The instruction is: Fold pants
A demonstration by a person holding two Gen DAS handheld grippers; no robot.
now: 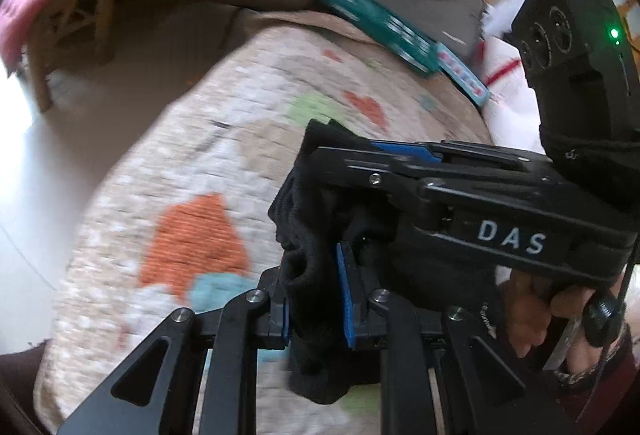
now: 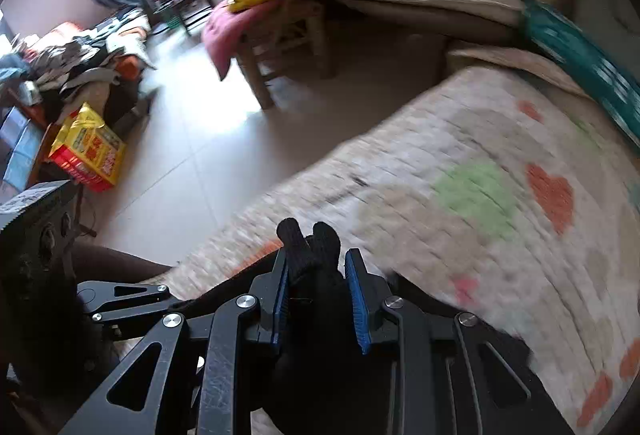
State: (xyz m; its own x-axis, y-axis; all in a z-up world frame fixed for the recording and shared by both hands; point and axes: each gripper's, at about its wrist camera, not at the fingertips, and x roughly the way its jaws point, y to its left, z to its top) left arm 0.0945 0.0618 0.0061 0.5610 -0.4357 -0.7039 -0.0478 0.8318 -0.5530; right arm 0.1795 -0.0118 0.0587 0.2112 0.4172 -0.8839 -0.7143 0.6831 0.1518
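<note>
Both claws grip the same black pants, and the coming move turns on how close those two grips sit. In the left wrist view, the left gripper (image 1: 316,299) is clenched on a bunched wad of the pants (image 1: 304,235), and the right gripper (image 1: 372,151) reaches in from the right, its blue pads pinching the same cloth just beyond. The two tools are nearly touching, so little cloth spans between them.

In the right wrist view, the right gripper (image 2: 320,299) holds a fold of the pants (image 2: 316,259) that pokes out past its fingertips; the pads look slightly apart around the thick cloth. The rest hangs below and near, out of sight, so its long axis probably runs downward, though blur makes this unsure. The patterned mat (image 2: 480,163) lies beneath and to the far right of both claws, the likely place for laying the pants down.
</note>
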